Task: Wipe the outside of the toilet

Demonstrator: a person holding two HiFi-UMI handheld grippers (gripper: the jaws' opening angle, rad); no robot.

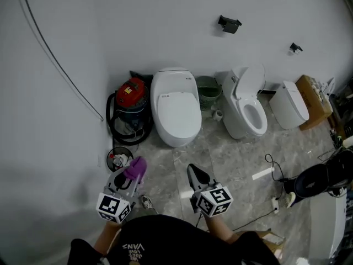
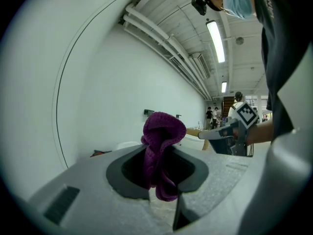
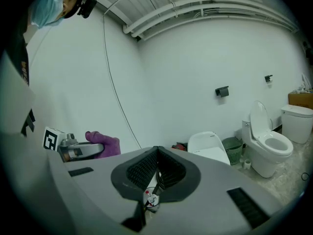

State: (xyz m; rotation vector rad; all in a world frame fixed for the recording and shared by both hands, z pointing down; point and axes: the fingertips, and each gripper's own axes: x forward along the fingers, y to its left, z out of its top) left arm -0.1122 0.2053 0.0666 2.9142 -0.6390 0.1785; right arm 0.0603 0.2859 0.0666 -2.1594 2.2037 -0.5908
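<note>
Toilet point(image 1: 176, 112), the closed-lid one, stood on the floor point(image 1: 220, 159) against the far wall. Its long axis ran near to far, with the rounded front facing me. No wiping contact yet.

Left claw point(image 1: 130, 175) was clamped on a purple cloth point(image 1: 135, 168). In the left gripper view the jaws were pinched onto the bunched fabric, a fold standing up above them and a tail hanging below. Right claw point(image 1: 197, 175) had its jaws closed together with nothing between them.

Key relation: the toilet lay farther off than both claws and well apart from them, a little right of the left claw and a little left of the right claw. By my reading neither claw was clearly nearer, but only the left carried the cloth. I judged that the coming move fell to the left claw: a reach far and slightly right to meet the near front of the bowl.

A red vacuum point(image 1: 131, 95) stood just left of the toilet and a small bin point(image 1: 119, 159) sat near the left claw. A second toilet point(image 1: 246, 112) with its lid up stood to the right. I could not tell from the task which toilet was meant, so I assumed the one straight ahead.
</note>
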